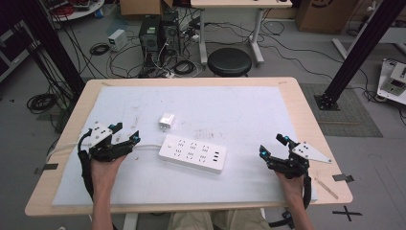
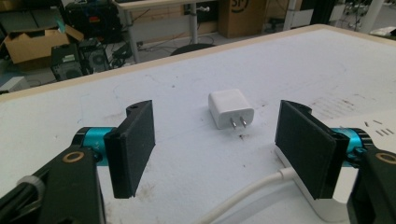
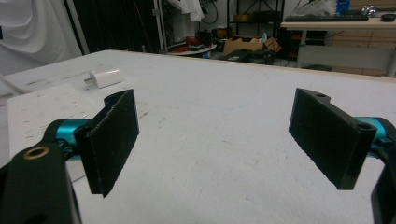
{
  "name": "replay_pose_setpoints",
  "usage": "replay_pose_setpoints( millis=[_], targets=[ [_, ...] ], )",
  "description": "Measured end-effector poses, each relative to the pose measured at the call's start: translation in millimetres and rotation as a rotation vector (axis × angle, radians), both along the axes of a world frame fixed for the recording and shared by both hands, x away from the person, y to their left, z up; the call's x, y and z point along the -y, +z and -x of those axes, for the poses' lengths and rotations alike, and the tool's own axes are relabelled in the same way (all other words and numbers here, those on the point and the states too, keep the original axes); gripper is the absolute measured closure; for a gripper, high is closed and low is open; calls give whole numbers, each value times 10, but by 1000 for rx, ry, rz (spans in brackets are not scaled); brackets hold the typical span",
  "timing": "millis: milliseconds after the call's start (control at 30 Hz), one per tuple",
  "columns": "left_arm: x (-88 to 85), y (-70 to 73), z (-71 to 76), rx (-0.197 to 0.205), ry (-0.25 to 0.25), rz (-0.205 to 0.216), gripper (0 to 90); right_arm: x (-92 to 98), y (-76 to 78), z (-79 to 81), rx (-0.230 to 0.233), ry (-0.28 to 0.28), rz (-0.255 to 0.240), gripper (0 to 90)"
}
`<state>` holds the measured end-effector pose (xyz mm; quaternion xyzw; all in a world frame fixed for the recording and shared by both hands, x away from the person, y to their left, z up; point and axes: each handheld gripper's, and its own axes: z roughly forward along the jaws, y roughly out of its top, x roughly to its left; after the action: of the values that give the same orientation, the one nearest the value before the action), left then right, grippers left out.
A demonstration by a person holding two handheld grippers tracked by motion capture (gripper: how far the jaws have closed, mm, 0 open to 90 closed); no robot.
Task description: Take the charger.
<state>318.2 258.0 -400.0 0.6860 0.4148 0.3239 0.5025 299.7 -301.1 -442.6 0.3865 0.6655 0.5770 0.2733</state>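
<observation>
Between our two claws sits pretty much the whole setup, so biggest first: the table [image 1: 306, 115] with its pale mat [image 1: 239, 110] is under both of them and runs on well past their tips. Next down in size is the white power strip [image 1: 193, 153], lying flat just off the inner side of our left gripper [image 1: 125, 133] and well apart from our right gripper [image 1: 273, 144], which has a wide stretch of bare mat between it and the strip's near end. From the left gripper view the strip's corner sits right behind that claw's right-hand jaw, and its white cable [image 2: 243, 193] comes out low between the jaws and trails back toward us. Then the little white charger [image 2: 230, 108]: it's out ahead of the left claw, roughly in line with the gap between the jaws but clearly beyond their tips, lying on its side with the two metal prongs facing back at us, touching nothing but the mat. In the right gripper view it's way off past the left-hand jaw, beyond the strip. Claw-wise, our left one is spread apart with nothing pinched in it, and our right one is spread wide too, hovering over bare mat with nothing between the pads.
</observation>
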Motion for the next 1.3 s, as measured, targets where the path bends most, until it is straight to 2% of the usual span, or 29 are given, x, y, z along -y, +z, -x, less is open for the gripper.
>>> replay_pose_setpoints(
  millis=[133,200,267,300,333,367,400,433,500,533,567,667,833,867,900,1167,1200,1300],
  targets=[
    [85,54,-68,-22,18,-15,283,-1,1,2,-2,-1,4,163],
    [189,119,-168,-67,32,-34,283,-12,0,-2,2,1,14,163],
    [249,146,-227,-92,32,-44,283,-15,-1,-6,5,2,19,163],
    [249,146,-227,-92,32,-44,283,-15,-1,-6,5,2,19,163],
    [321,166,-292,-129,37,-66,277,-20,-1,-2,0,3,25,163],
    [321,166,-292,-129,37,-66,273,-20,-1,-2,0,3,25,163],
    [405,176,-360,-163,50,-81,273,-23,-1,-3,0,0,26,163],
    [434,171,-390,-173,58,-83,271,-27,0,-2,-5,0,28,163],
    [489,154,-451,-218,74,-94,270,-28,0,-5,0,3,31,163],
    [489,154,-451,-218,74,-94,270,-29,-1,-4,-3,4,30,163],
    [543,138,-500,-248,82,-101,267,-29,-1,-4,-3,4,30,163],
    [625,131,-553,-264,90,-120,261,-31,-1,-5,-4,4,31,163],
    [732,151,-638,-281,115,-120,233,-33,-1,-8,-6,2,38,163],
    [764,140,-682,-311,123,-109,230,-34,-2,-14,1,5,44,163],
    [788,129,-708,-326,129,-109,229,-41,-1,-4,-13,3,38,163],
    [944,137,-904,-384,140,-136,228,-55,-3,-12,-9,5,58,163],
    [981,115,-977,-409,143,-134,228,-58,-2,-10,-12,4,59,163],
    [1023,89,-1049,-437,150,-154,228,-65,-2,-8,-15,4,59,163]
  ],
)
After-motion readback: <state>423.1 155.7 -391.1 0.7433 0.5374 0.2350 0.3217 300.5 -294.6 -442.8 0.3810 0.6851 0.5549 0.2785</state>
